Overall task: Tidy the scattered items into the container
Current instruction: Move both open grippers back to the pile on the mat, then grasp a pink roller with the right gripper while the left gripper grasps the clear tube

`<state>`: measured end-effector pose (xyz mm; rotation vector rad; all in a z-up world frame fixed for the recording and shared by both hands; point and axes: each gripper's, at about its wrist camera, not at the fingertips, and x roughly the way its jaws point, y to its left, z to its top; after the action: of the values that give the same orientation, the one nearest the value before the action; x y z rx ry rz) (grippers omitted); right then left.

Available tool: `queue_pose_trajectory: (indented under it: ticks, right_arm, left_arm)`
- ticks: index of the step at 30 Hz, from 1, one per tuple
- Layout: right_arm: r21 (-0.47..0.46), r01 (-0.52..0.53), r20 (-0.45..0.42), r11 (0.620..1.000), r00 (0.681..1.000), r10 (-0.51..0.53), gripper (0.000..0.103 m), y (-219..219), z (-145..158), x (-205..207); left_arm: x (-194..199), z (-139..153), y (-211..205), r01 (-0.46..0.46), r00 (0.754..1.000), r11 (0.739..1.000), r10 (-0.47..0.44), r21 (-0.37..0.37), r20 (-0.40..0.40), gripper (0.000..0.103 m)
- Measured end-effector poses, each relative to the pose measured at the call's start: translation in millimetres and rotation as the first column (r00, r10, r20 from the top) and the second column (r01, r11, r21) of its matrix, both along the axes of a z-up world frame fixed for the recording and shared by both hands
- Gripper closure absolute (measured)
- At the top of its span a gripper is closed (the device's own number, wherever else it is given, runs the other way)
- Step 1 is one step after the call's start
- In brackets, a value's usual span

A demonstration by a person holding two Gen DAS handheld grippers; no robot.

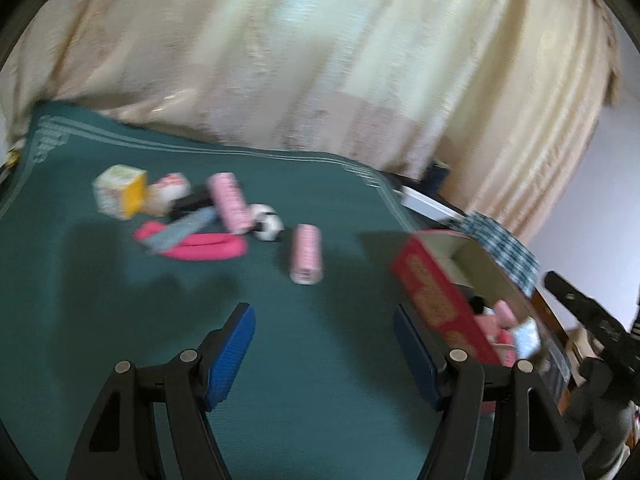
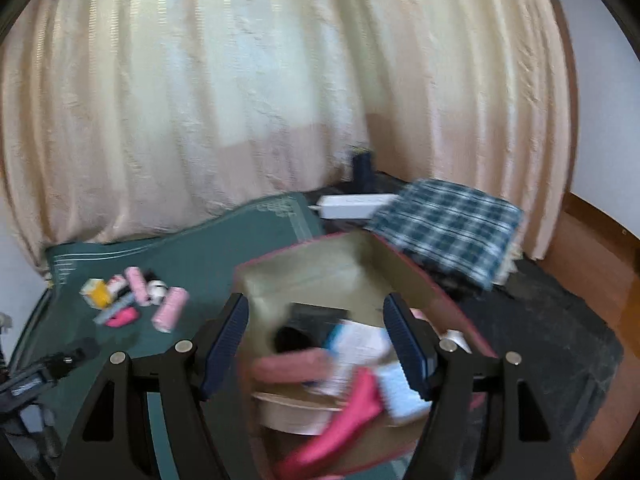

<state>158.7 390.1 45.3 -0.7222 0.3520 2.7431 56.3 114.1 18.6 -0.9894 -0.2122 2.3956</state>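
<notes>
Right claw (image 2: 316,344) spread above red box (image 2: 440,292) — left claw (image 1: 324,344) spread, pink tube (image 1: 306,254) ahead.

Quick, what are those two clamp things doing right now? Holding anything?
Left tool: open, holding nothing, over the green mat.
Right tool: open, holding nothing, above the red box.

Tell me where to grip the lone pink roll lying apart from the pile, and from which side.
Grip the pink roll across its middle, coming from above with the left gripper. It lies flat on the green mat, with open mat on both long sides, so the open jaws should straddle it.
</notes>
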Motion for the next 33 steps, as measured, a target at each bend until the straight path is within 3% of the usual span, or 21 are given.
queue_pose_trajectory:
  ticks: [7,14,24,33]
  right_arm:
    - [-0.017,-0.244,0.053,0.970,0.968,0.244,0.029,-84,-13,-48]
    - [-0.058,-0.343,0.164,0.937,0.923,0.348,0.029,-133,-42,-103]
    - [-0.031,-0.307,0.266,0.951,0.915,0.303,0.033,-144,-62,-167]
    - [-0.060,-0.258,0.328,0.964,0.907,0.263,0.045,-132,-88,-212]
  left_arm:
    - [-23,-17,-55,-0.124,0.992,0.991,0.125,-0.050,0.021,0.030]
    - [-36,-28,-83,-0.141,0.989,0.988,0.144,-0.060,0.041,0.030]
    - [-54,-49,-97,-0.142,0.984,0.989,0.144,-0.029,0.101,0.030]
    - [-58,-58,-101,-0.138,0.982,0.990,0.138,-0.011,0.126,0.030]
